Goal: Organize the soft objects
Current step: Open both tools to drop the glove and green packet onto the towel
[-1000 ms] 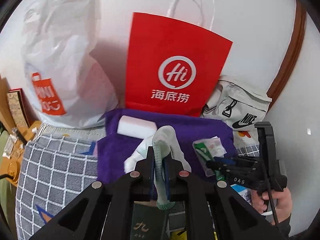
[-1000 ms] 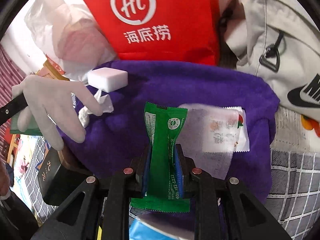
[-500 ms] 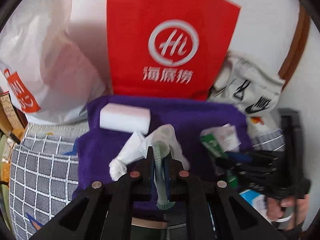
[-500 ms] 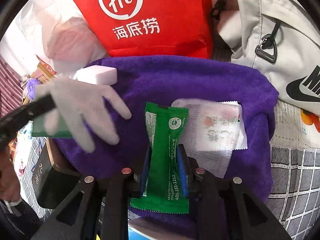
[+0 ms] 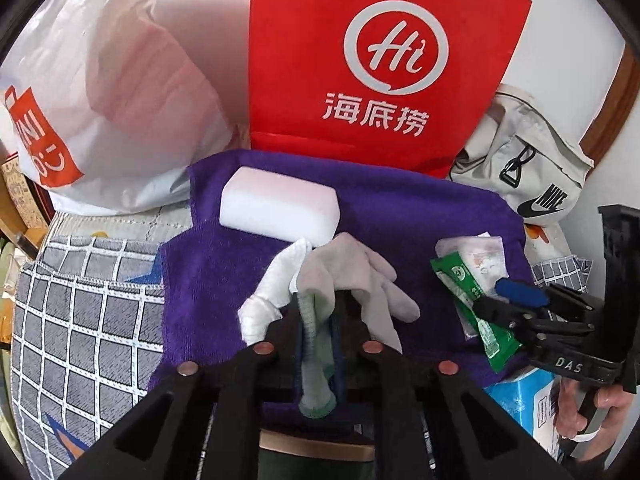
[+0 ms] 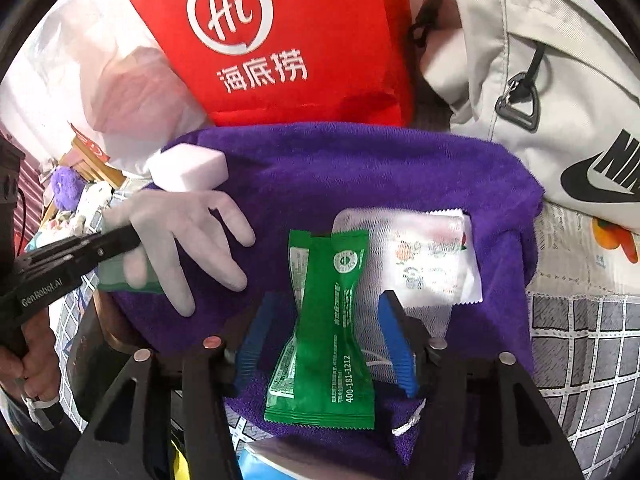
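Observation:
A purple towel (image 5: 400,216) lies spread in front of the bags. My left gripper (image 5: 318,308) is still shut on the green-trimmed cuff of a grey glove (image 5: 352,264) as its jaws start opening. The glove's fingers rest on the towel beside a white cloth (image 5: 272,292) and a white foam block (image 5: 280,208). My right gripper (image 6: 326,300) is opening. Its blue pads (image 6: 394,340) stand clear on both sides of a green packet (image 6: 328,320), which lies on the towel (image 6: 360,168) next to a white wipe packet (image 6: 424,256).
A red paper bag (image 5: 380,60), a white plastic bag (image 5: 100,100) and a beige sports bag (image 5: 532,168) stand along the wall behind the towel. A grey checked cover (image 5: 80,300) lies to the left. A blue tissue pack (image 5: 520,400) sits at the near right.
My left gripper came down with the glove, whose fingers now lie on the towel. My right gripper's pads have parted from the green packet.

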### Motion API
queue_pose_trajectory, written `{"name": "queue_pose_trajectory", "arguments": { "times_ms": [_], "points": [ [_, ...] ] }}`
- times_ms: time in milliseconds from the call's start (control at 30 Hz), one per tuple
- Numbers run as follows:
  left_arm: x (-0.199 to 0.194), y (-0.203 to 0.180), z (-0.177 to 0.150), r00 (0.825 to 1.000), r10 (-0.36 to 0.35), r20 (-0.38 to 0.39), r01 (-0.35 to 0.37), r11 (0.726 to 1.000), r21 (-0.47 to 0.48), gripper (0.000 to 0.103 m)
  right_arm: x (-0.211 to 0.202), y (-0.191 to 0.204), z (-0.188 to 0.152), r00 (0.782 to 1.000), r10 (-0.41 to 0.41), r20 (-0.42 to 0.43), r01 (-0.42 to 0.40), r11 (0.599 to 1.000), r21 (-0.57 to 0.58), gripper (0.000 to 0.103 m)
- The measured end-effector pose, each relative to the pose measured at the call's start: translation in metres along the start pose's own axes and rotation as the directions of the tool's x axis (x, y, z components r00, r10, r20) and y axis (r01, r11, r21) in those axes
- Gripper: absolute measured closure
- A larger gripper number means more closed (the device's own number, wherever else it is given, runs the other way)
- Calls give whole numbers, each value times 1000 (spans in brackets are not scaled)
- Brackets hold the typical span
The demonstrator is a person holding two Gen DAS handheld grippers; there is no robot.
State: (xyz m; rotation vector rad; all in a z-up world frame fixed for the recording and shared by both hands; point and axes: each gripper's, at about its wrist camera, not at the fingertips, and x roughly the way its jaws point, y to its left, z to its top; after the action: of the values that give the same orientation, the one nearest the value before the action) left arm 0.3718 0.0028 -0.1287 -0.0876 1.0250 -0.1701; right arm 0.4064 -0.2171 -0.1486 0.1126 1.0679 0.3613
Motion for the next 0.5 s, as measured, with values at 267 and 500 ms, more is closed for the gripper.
{"name": "queue_pose_trajectory", "arguments": {
  "times_ms": [267,500],
  "points": [
    [-25,11,-8,998,50,24,-50,998,-40,58,-32,-4,-3,990,-93,108,88,995,53,37],
    [-67,22,-24,991,94,96,-86,992,-89,58,-53,20,-24,989,-106,108,106,994,7,31]
  ]
}}
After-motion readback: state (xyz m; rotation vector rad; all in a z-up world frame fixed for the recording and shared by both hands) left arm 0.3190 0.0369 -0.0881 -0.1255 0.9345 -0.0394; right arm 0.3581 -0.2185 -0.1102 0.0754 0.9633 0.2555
